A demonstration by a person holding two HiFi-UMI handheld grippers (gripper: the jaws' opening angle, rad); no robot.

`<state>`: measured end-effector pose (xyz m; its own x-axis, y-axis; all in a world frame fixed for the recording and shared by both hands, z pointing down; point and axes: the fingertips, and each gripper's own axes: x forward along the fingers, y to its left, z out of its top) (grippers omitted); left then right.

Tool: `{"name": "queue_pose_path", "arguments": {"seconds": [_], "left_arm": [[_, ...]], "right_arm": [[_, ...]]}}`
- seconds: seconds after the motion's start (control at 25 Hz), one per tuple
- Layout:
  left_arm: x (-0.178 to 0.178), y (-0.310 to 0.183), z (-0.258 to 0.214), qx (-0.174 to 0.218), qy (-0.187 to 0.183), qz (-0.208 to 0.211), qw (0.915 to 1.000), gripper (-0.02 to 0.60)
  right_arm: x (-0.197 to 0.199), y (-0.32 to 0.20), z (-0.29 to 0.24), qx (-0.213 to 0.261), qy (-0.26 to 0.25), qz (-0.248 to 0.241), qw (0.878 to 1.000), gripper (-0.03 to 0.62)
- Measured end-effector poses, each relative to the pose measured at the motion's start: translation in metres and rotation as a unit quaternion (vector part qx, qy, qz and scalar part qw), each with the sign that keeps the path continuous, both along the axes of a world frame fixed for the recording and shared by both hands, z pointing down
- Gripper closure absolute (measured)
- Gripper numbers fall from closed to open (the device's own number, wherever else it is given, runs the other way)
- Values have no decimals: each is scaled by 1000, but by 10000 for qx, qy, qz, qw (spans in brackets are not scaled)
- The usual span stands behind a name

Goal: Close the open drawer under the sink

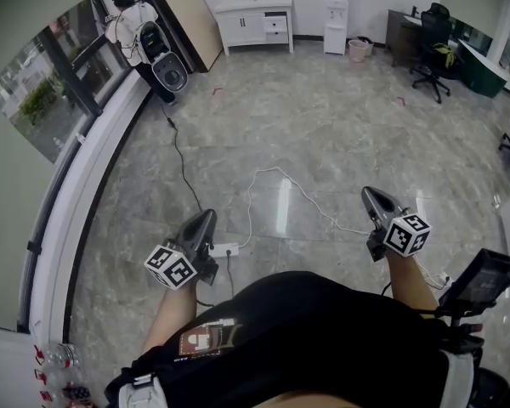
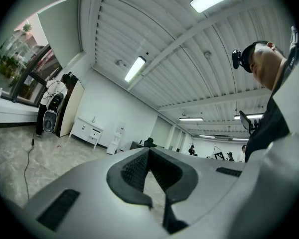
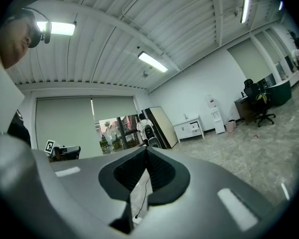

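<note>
Far across the floor (image 1: 323,134), against the back wall, stands the white sink cabinet (image 1: 253,24), with the drawer (image 1: 276,25) in its right half. At this range I cannot tell how far the drawer stands out. A water dispenser (image 1: 336,25) and a bin (image 1: 358,50) stand just right of the cabinet. To its left, by the window, a person (image 1: 129,24) bends beside a black speaker (image 1: 168,71).

Both grippers are well apart from the cabinet, held level near the wearer's body and pointing toward it. The left gripper (image 1: 207,217) has its jaws pressed together at the tips with nothing between them; its own view shows the ribbed pads meeting in a narrow V, and the cabinet (image 2: 88,131) small in the distance. The right gripper (image 1: 371,193) likewise has its jaws pressed together and empty, and the cabinet (image 3: 191,127) shows beyond it.

On the floor between the grippers, a white cable (image 1: 276,177) loops to a power strip (image 1: 223,250) just beside the left gripper.
</note>
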<state>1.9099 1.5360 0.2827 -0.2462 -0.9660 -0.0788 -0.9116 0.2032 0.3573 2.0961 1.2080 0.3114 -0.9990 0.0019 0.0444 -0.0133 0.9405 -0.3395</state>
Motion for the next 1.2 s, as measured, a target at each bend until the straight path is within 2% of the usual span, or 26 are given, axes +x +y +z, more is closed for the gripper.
{"name": "queue_pose_path", "arguments": {"seconds": [0.16,0.32,0.68,0.8,0.96,1.2], "left_arm": [[-36,-15,9,28,85,88,9999,595],[-87,-28,14,192,132,292,9993,595],[-249,-18,-3,212,-41,669,9975,595],[-297,-12,-5,245,-102,657,9975,595],[-342,-3,-2,277,-65,541,9981,595],[-384,-6,3,154,56,173,9997,595]], "right_arm": [[-32,-6,7,60,121,18,9999,597],[-74,-12,0,244,162,167,9994,599],[-221,7,-32,374,-58,527,9979,599],[-271,14,-33,407,-89,485,9980,597],[-322,17,-31,408,-5,369,9985,599],[-376,-8,-28,306,76,193,9993,599]]}}
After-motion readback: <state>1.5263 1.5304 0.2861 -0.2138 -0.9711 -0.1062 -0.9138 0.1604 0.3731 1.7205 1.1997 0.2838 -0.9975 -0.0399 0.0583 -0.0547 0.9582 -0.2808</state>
